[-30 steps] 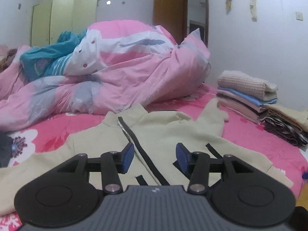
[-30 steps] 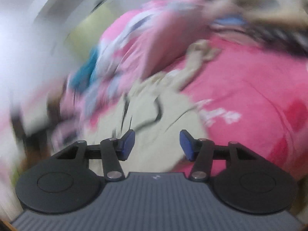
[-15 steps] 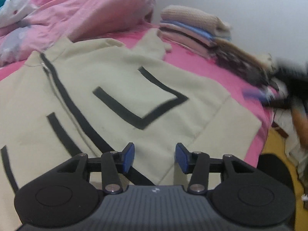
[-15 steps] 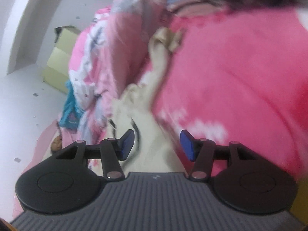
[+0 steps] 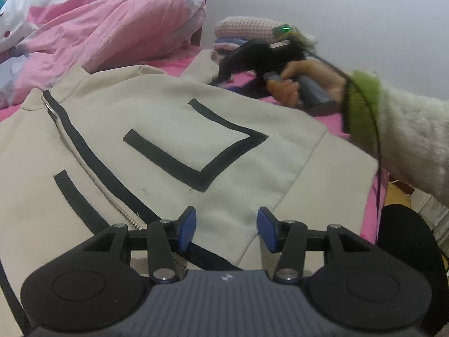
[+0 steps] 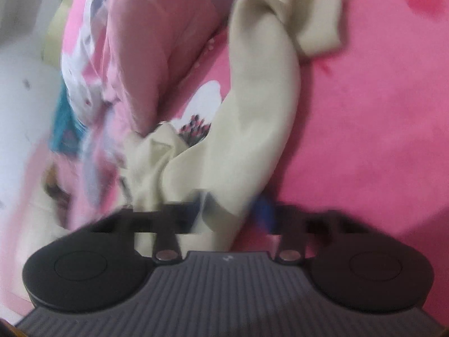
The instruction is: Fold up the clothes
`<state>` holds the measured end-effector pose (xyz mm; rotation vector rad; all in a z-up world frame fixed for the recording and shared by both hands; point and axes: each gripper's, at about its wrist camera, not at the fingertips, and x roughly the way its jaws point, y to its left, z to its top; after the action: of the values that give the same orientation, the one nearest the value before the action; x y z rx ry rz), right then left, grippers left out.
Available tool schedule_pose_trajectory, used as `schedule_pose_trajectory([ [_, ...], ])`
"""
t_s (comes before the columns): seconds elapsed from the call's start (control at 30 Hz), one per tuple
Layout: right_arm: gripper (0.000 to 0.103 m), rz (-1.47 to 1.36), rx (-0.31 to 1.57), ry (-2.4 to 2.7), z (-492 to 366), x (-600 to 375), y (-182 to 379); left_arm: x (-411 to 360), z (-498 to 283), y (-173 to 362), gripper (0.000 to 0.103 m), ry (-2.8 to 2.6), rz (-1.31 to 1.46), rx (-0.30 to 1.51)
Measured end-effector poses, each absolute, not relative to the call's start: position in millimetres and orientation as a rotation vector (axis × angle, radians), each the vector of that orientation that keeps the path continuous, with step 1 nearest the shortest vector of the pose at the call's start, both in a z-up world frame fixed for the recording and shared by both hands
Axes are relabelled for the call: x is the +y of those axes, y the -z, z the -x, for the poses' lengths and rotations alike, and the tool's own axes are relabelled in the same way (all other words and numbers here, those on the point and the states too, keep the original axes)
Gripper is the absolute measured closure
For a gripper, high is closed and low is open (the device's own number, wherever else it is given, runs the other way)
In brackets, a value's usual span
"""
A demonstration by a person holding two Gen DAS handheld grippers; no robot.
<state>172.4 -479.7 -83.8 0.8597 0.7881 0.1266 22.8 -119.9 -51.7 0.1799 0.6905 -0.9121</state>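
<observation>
Change: right gripper (image 6: 230, 210) has swung across the bed to the jacket's far sleeve (image 6: 261, 118), and its fingers have just been closing; the blurred frame shows cream cloth bunched between them, so they look clamped on that sleeve.
Left gripper (image 5: 226, 229): now lower and angled down over the jacket's hem; fingers stand half apart with nothing between them, hovering above the cloth.
Jacket (image 5: 174, 151): cream with black trim, spread front-up across the bed's near edge, zip running towards the collar.
Meaning: judged from this, the sleeve fold is starting; the body is not yet folded.
Count, jackets: one.
Count, grippers: two.
Count, folded pile (image 5: 247, 32): one stack by the bed's far edge, against the wall; its items too hidden to number.
Count, quilt (image 5: 106, 19): one, heaped at the bed's head.
</observation>
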Motion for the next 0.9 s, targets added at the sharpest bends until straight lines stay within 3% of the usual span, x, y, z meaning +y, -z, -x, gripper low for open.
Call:
schedule_pose_trajectory([
  [0.17, 0.097, -0.653, 0.592, -0.140, -181.0, -480.0, 23.7, -110.6, -26.6, 54.7, 0.054, 0.948, -0.135, 0.689],
  [0.27, 0.097, -0.530, 0.571, -0.131, -197.2, -475.1, 3.1, -107.7, -31.6, 54.9, 0.055, 0.961, -0.109, 0.704],
  [0.4, 0.096, -0.374, 0.672, -0.037, -227.5, -469.3, 31.5, -107.3, -31.0, 55.5, 0.055, 0.964, -0.114, 0.697],
  [0.43, 0.093, -0.389, 0.721, 0.008, -230.7, -475.8, 45.4, -107.1, -30.8, 55.7, 0.055, 0.963, -0.114, 0.696],
  [0.47, 0.082, -0.406, 0.770, 0.053, -233.8, -482.5, 59.3, -107.0, -30.7, 55.6, 0.055, 0.963, -0.114, 0.695],
  [0.53, 0.081, -0.567, 0.749, 0.065, -217.1, -505.2, 68.4, -106.8, -30.0, 56.3, 0.055, 0.962, -0.114, 0.695],
  [0.6, 0.070, -0.729, 0.706, 0.078, -194.2, -527.5, 66.6, -107.5, -30.2, 56.0, 0.055, 0.961, -0.117, 0.695],
  [0.73, 0.068, -0.871, 0.673, 0.044, -113.9, -548.5, 43.0, -108.5, -31.0, 55.7, 0.055, 0.955, -0.118, 0.697],
  [0.8, 0.054, -0.920, 0.675, -0.008, -67.1, -545.1, 34.8, -109.1, -32.3, 54.9, 0.055, 0.948, -0.110, 0.707],
  [0.9, 0.049, -0.963, 0.771, -0.062, -15.2, -526.2, 44.0, -111.3, -36.0, 48.1, 0.055, 0.919, -0.085, 0.758],
])
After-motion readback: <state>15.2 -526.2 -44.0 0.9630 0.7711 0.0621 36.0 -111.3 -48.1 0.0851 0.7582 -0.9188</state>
